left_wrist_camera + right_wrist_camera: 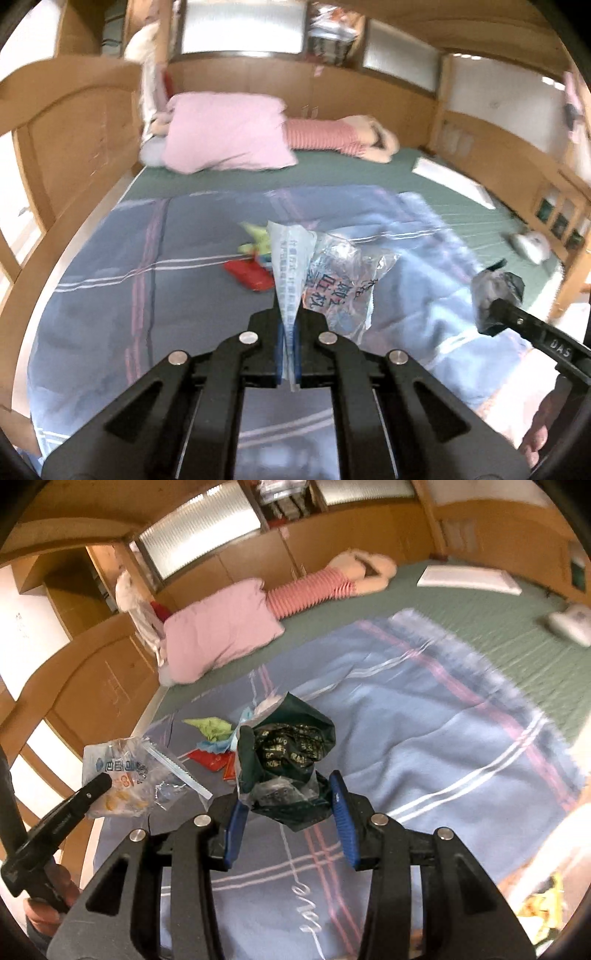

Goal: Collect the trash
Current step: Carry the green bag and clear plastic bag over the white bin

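My left gripper is shut on a clear plastic wrapper with blue print, held up above the blue plaid blanket. In the right wrist view the same wrapper hangs from the left gripper at the left. My right gripper is shut on a crumpled dark green bag, its blue pads pressing both sides. That bag also shows at the right of the left wrist view. A red packet and green paper lie on the blanket.
A pink pillow and a striped plush toy lie at the head of the green mattress. A white flat box and a white object sit at the right. Wooden bed frame surrounds the bed.
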Demonstrator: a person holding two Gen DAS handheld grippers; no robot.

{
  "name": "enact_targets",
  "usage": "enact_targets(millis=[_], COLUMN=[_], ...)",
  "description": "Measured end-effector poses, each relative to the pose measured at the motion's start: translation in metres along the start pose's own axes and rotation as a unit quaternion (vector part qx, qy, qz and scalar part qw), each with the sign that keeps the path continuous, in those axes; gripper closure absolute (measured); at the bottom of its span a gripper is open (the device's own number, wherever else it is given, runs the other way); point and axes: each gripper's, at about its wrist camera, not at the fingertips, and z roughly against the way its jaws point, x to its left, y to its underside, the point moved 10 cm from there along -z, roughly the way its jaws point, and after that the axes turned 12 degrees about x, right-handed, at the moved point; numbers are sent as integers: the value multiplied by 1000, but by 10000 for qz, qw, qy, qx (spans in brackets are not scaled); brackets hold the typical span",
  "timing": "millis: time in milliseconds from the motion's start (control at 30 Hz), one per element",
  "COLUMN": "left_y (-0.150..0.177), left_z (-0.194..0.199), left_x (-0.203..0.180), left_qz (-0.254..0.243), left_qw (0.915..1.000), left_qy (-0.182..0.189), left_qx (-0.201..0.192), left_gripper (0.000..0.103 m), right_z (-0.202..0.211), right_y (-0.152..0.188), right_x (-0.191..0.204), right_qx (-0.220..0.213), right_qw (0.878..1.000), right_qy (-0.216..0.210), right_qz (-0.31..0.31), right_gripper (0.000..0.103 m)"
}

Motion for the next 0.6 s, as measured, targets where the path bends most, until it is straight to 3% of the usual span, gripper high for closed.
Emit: enact_targets(millis=[233,367,600], left_y=[23,47,94], left_z=[50,67,79], left_x=[-121,-199,-316], left_qz=[-825,-1328,-1994], left_qw=[9932,9824,9630], left_qy=[809,1304,1813], left_qx=[-166,-138,77], left_gripper=[98,98,97], right_z=[104,161,249], right_y=[25,50,105], right_x=[-53,-95,-170], right_qx=[-679,-950,-1361], right_qw=[9958,9890,9665], right_qy=[515,959,1772], right_qz=[-335,-605,-1266], right_gripper=[59,59,59])
